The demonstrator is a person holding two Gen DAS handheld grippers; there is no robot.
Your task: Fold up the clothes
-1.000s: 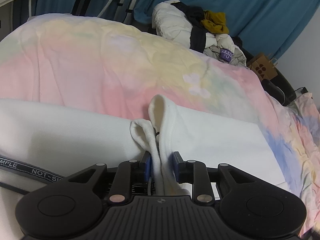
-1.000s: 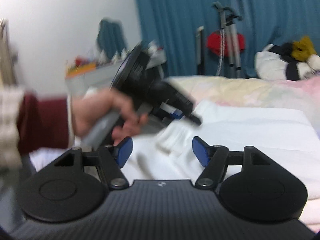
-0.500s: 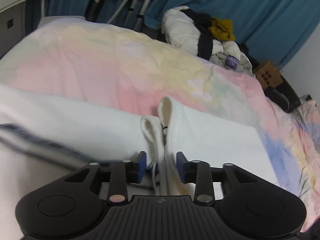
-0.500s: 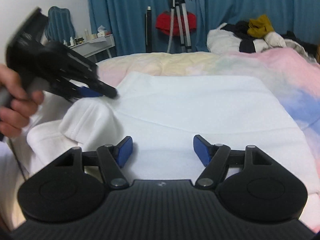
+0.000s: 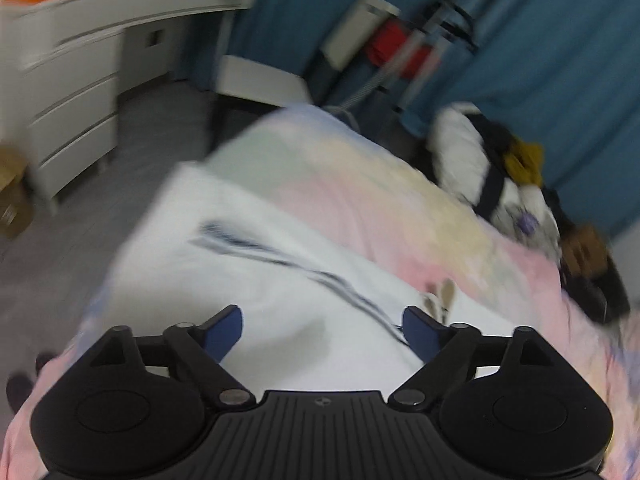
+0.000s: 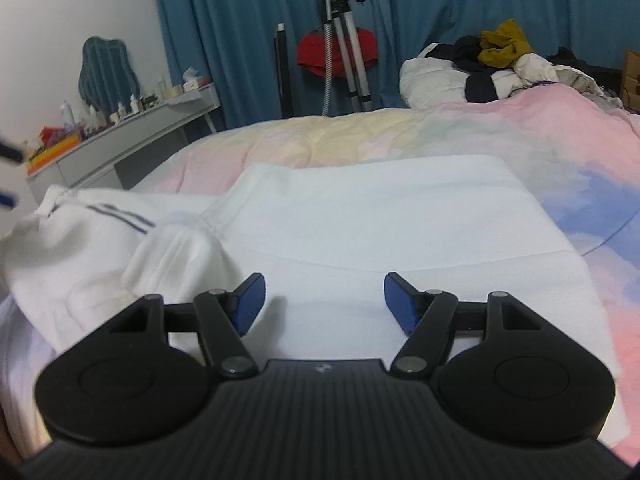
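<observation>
Left gripper: jaws spread wide, nothing between the blue pads; view motion-blurred. Directly beyond the pads lies the white garment, on the pastel bedspread. A dark stripe on the cloth runs from 10 o'clock toward 4 o'clock. The garment's left edge sits close to the bed's edge at 9 o'clock; beyond that edge, grey floor, open up to the white drawers at 10 o'clock. At 2 o'clock, a heap of clothes against the blue curtain.

Right gripper: jaws wide apart, holding nothing, just above the garment. Here the cloth lies flat, with a straight far edge at 12 o'clock and a right edge at 3 o'clock. At 9 o'clock the fabric is bunched into a raised fold. Bare bedspread beyond the far edge, at 12 to 2 o'clock. Farther back: a tripod at 12 o'clock, the clothes heap at 1 o'clock.
</observation>
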